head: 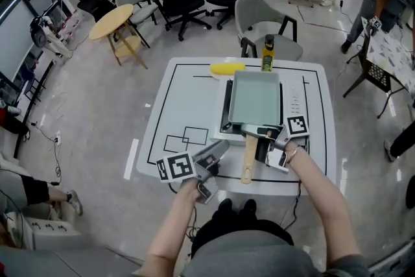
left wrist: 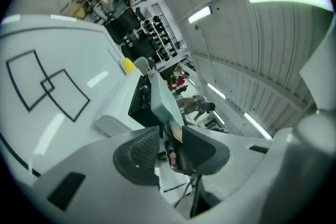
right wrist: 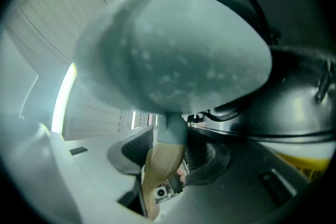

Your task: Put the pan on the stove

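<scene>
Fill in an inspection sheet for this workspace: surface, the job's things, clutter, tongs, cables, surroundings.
Surface: white table with black outlines marked on it.
Job's things: pale rectangular pan over the black stove, with its wooden handle pointing towards the person. Whether the pan rests fully on the stove cannot be told.
Clutter: yellow object and bottle at the table's far edge.
Tongs: left tongs open and empty, beside the handle. Right tongs closed on the handle.
Cables: one cable on the floor, left of the table.
Surroundings: grey chair, round wooden table, office chairs, people standing far off.
</scene>
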